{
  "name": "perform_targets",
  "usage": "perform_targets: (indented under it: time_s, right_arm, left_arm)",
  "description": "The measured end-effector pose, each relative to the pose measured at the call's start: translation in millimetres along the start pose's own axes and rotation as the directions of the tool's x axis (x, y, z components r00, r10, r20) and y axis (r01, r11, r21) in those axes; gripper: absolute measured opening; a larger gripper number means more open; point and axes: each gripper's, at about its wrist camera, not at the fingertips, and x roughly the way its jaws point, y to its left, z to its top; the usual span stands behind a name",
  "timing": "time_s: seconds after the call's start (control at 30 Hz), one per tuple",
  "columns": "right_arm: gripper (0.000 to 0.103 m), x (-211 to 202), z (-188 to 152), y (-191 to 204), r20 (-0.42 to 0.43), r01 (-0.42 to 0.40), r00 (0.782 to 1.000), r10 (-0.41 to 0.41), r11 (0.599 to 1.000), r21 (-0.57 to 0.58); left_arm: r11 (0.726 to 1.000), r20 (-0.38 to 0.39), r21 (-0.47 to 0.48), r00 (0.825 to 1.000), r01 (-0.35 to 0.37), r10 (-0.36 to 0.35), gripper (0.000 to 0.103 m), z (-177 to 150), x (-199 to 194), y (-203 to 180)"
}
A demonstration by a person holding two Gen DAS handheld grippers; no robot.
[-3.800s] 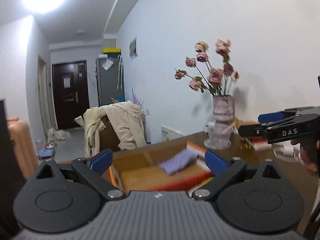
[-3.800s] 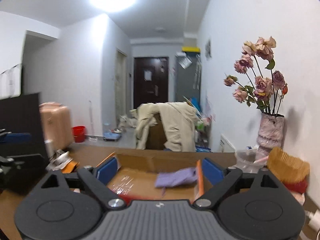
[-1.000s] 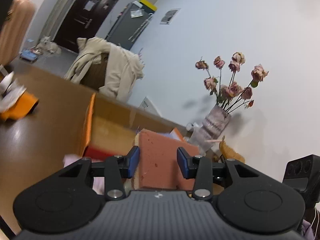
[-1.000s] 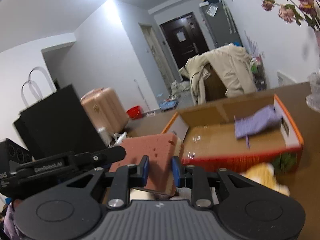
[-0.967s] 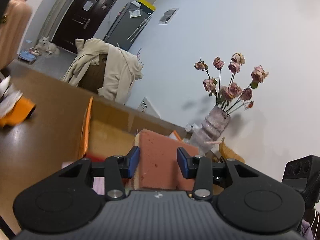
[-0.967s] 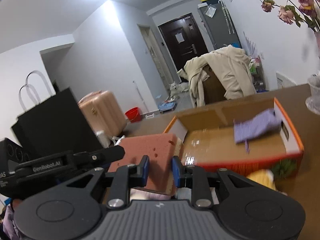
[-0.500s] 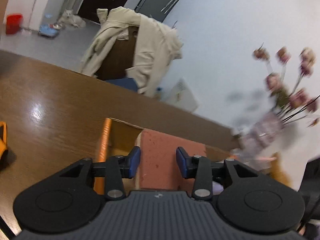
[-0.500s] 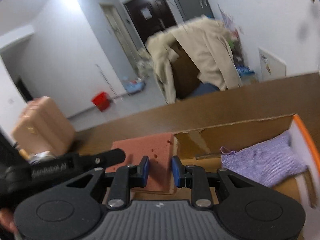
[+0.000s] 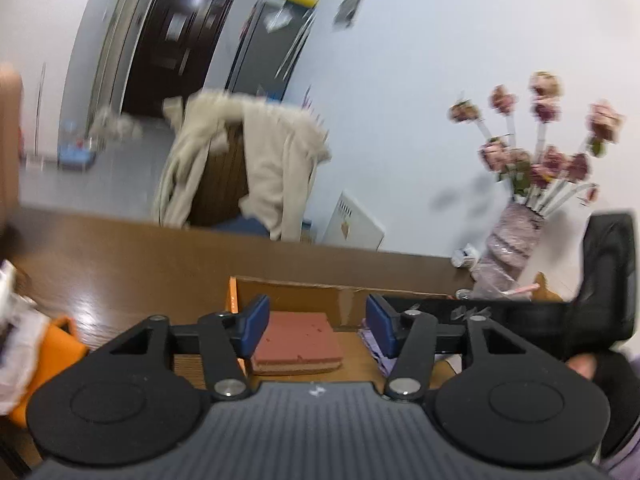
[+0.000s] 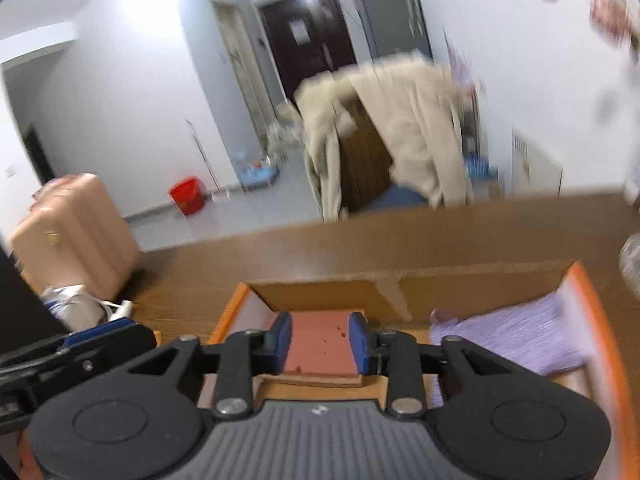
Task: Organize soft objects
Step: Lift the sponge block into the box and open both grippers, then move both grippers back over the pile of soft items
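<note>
Reddish-brown sponge block (image 9: 297, 340) lying flat on floor of cardboard box (image 9: 344, 295), at its left side. Purple cloth (image 10: 516, 334) at right end of same box, apart from sponge. Left gripper (image 9: 318, 322) opening, jaws wide, pads clear of sponge. Right gripper (image 10: 319, 340) also opening, narrower, sponge seen between pads, contact not clear. Box on brown table (image 9: 132, 276).

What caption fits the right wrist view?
Right gripper opening over a reddish sponge lying in the cardboard box, beside a purple cloth.
</note>
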Motion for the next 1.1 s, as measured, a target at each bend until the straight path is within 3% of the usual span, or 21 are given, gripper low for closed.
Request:
perform_targets:
  time_s: [0.1,0.2,0.43,0.63,0.8,0.93,1.1]
  right_arm:
    - [0.047,-71,-13,16,0.098,0.001,0.995,0.006,0.998,-0.068]
    - [0.05,-125,-32,28,0.158,0.023,0.987,-0.005,0.993,-0.113]
    - [0.063,-219,-123,51,0.311,0.147,0.945,-0.099,0.98,-0.136]
    - [0.08,-252,-221,70,0.409,0.272,0.888,-0.21,0.957,-0.1]
    - [0.081,-254,-288,73,0.371,0.309,0.886,-0.278,0.951,-0.025]
    - [0.082,-253,-319,79,0.378,0.352,0.871,-0.314,0.935,-0.036]
    - [0.082,-254,-325,83,0.4,0.36,0.856,-0.328,0.933,-0.007]
  left_arm:
    - [0.997,0.058,0.083,0.998,-0.003,-0.001,0.068,-18,-47,-24]
    - [0.989,0.112,0.147,0.994,-0.007,-0.01,0.077,-43,-94,-45]
    - [0.961,0.238,0.273,0.971,-0.038,-0.029,0.094,-115,-182,-74]
    - [0.965,0.245,0.26,0.969,-0.025,-0.041,0.099,-170,-223,-72]
    - [0.977,0.187,0.21,0.982,-0.026,-0.015,0.1,-207,-232,-61]
    - [0.972,0.179,0.233,0.984,-0.042,0.0,0.1,-224,-242,-58]
    - [0.973,0.178,0.228,0.984,-0.035,-0.006,0.1,-234,-251,-55]
